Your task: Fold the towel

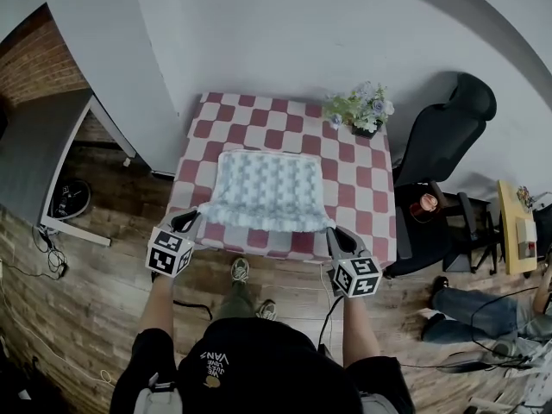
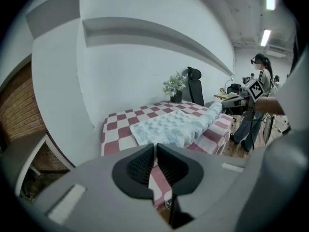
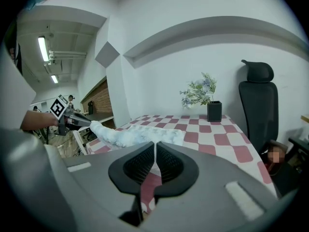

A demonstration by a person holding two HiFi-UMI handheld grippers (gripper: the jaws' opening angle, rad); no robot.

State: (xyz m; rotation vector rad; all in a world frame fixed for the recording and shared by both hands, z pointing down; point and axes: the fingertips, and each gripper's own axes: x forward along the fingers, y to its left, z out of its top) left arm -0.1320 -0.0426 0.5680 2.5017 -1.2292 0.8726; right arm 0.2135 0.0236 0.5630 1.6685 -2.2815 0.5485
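A fluffy white and pale blue towel (image 1: 267, 190) lies spread on the table with the red and white checked cloth (image 1: 362, 179). Its near edge is lifted off the table and hangs stretched between my two grippers. My left gripper (image 1: 197, 215) is shut on the towel's near left corner, and a thin strip of towel shows between its jaws (image 2: 155, 151). At the near right corner my right gripper (image 1: 333, 229) is likewise shut on the towel (image 3: 140, 135), with a sliver of cloth in its jaws (image 3: 155, 151). The left gripper view shows the towel (image 2: 169, 127) running across to the right gripper (image 2: 227, 102).
A dark pot of flowers (image 1: 362, 110) stands at the table's far right corner. A black office chair (image 1: 448, 136) is right of the table, and a grey desk (image 1: 43, 145) is on the left. A person's legs (image 1: 470, 309) lie on the wooden floor at right.
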